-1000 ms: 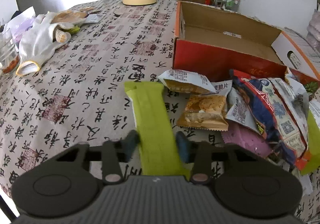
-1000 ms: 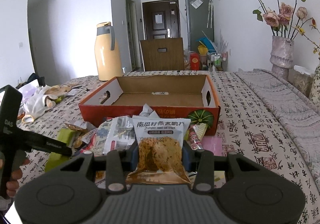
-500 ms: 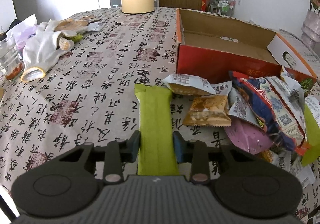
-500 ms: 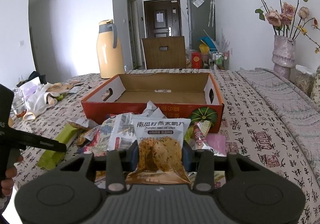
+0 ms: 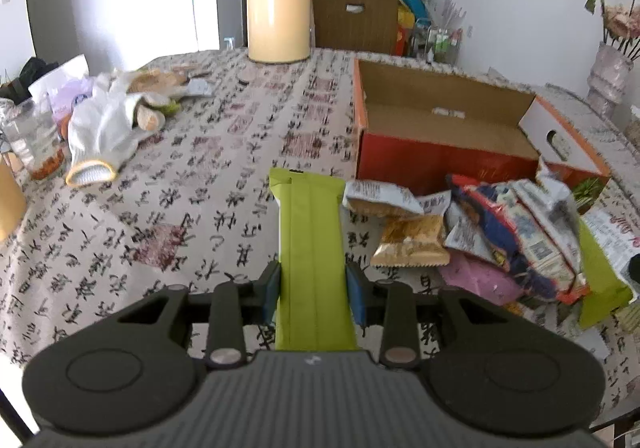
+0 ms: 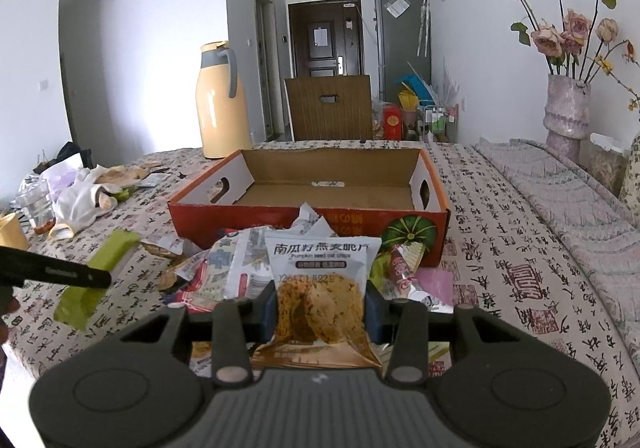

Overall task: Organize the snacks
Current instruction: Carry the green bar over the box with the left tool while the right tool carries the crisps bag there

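So right at the left gripper (image 5: 312, 290), the jaws have just been closing and now pinch a long lime-green snack pack (image 5: 310, 248) by its 2 long edges, blue pads pressed on both sides. From the right wrist view that pack (image 6: 98, 274) looks tilted up off the surface, far end higher, so I'd call it picked up, not resting.

The right gripper (image 6: 320, 306) is clamped on an oat crisp packet (image 6: 320, 288), white top with a brown biscuit picture, standing upright between the jaws.

Just ahead of the right jaws, and ahead and to the right of the left ones, sits the snack pile (image 5: 500, 232): small biscuit packs, a red and blue bag, something pink underneath, a 2nd green pack at the edge. All loose on the surface (image 5: 180, 188) with its calligraphy-print cloth.

Right behind the pile is the cardboard tray (image 6: 308, 216), orange-red outside, plain brown inside, and it looks empty apart from a small label on the floor. Further back on the left are a white glove (image 5: 100, 132), then a cream thermos jug (image 5: 278, 4).

My read: this is the carry step, both hands loaded, nothing in the tray yet. Next each pack has to clear the near wall of the tray, get lowered inside, then the jaws let go. The green one is long, so it probably wants to go in lengthwise along a wall.
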A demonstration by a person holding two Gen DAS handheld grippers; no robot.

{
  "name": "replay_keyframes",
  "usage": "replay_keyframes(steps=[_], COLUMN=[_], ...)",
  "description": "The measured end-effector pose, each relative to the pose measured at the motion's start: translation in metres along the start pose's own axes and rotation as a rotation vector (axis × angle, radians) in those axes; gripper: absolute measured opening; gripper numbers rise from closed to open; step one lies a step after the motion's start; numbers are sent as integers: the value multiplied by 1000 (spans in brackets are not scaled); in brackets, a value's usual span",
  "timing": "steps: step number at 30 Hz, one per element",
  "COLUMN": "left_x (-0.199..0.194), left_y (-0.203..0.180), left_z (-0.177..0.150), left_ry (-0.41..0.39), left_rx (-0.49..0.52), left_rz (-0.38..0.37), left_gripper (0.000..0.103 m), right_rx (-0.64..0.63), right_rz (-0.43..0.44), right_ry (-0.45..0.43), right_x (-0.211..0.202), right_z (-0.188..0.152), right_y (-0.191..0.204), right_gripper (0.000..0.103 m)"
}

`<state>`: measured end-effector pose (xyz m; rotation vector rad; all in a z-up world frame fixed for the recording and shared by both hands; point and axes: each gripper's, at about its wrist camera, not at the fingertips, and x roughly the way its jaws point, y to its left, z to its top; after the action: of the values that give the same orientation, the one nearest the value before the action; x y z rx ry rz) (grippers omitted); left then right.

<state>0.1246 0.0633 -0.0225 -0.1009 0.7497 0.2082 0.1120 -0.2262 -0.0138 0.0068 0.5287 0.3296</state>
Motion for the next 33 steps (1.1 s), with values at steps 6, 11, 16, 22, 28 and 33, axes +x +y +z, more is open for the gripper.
replay_keyframes(steps=[6,11,16,22,28,33], left_x=[-16,-17,-12,4,30,58], left_y=[-7,-20,-39,-63,-86,-99], left_z=[13,32,57,89,119,138], left_ry=[-47,-72,-96,-114,-119,-100], left_rx=[21,47,78,116,138,141], left_rz=[-29,-61,-94,-114,-136,-143], left_gripper=[35,35,35,35,35,35], right_rx=[-14,-37,-56,-63,-61,-72], right_rz=[-13,-27,-34,-29,-32,-32], right_ry=[-16,-28,-17,11,59,102], right_x=[-1,5,24,58,103,138], right_z=[11,31,57,83,109,126], right_y=[-2,-8,-20,-36,-54,-66], right_gripper=[41,41,41,41,41,41])
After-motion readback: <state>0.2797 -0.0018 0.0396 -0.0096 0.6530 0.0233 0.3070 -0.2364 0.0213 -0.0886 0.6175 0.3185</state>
